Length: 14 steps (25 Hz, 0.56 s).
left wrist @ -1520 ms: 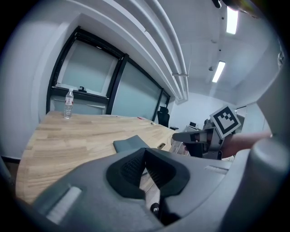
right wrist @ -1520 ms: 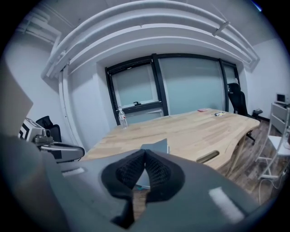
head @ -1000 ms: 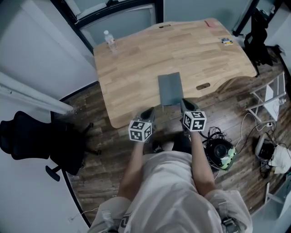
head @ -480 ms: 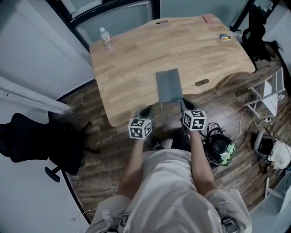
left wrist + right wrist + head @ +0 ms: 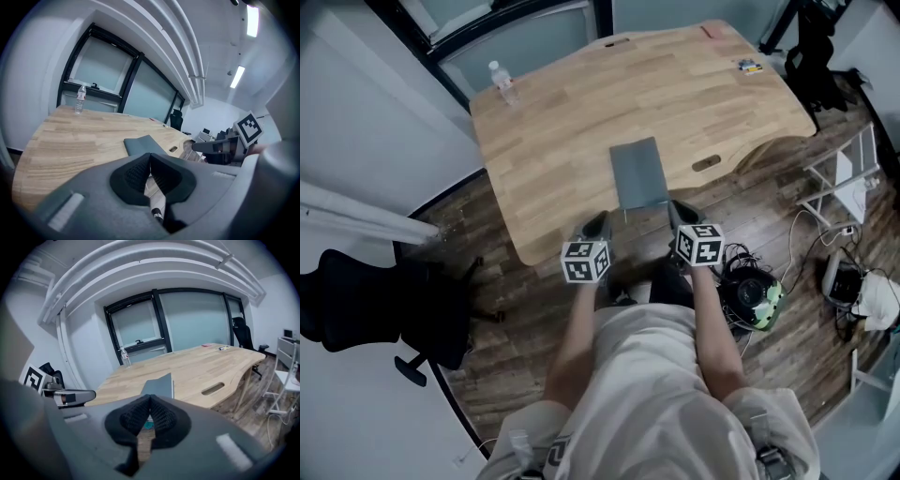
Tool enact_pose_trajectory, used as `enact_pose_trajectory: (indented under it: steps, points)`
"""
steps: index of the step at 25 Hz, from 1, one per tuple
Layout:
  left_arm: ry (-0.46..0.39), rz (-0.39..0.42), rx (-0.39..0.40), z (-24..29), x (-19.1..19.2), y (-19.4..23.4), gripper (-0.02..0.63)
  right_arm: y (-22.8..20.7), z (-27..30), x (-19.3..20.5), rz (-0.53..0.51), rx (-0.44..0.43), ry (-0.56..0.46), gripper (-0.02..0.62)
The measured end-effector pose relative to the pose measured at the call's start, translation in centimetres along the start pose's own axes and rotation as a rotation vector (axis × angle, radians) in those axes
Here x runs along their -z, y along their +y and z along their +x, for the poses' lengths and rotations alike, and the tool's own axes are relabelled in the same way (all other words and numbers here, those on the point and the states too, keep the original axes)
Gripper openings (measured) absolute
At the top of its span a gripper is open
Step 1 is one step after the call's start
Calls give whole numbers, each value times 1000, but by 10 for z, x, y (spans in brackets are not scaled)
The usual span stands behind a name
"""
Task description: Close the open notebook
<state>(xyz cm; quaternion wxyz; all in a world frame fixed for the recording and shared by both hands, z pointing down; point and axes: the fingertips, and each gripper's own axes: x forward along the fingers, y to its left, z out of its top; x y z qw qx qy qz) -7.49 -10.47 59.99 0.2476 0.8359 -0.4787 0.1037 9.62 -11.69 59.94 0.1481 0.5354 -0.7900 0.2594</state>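
Note:
A grey notebook lies flat on the wooden desk, close to its front edge, cover up. In the right gripper view the notebook shows a thin white page edge along its right side. My left gripper hovers at the desk's front edge, just left of the notebook's near end; its pads are pressed together with nothing between them. My right gripper sits just right of the notebook's near corner, shut and empty too. The notebook lies just ahead of the left jaws.
A water bottle stands at the desk's far left corner. Small items lie at the far right. A cable slot cuts the desk right of the notebook. On the floor are a black chair, cables and round gear, and a white rack.
The head view has drifted, so the desk sits slightly higher and further left in the picture. Both grippers stay shut at the desk's front edge beside the notebook.

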Motion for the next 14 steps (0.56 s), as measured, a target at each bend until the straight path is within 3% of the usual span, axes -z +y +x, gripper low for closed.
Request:
enact_pose_trajectory:
  steps: [5,14]
  points:
    - [23,18,32,6,4,-12,9,-10,-6,1,18,24,-7,1]
    - [92,11,17,4,21,-11,8,-10,-6,14,33,38,25,2]
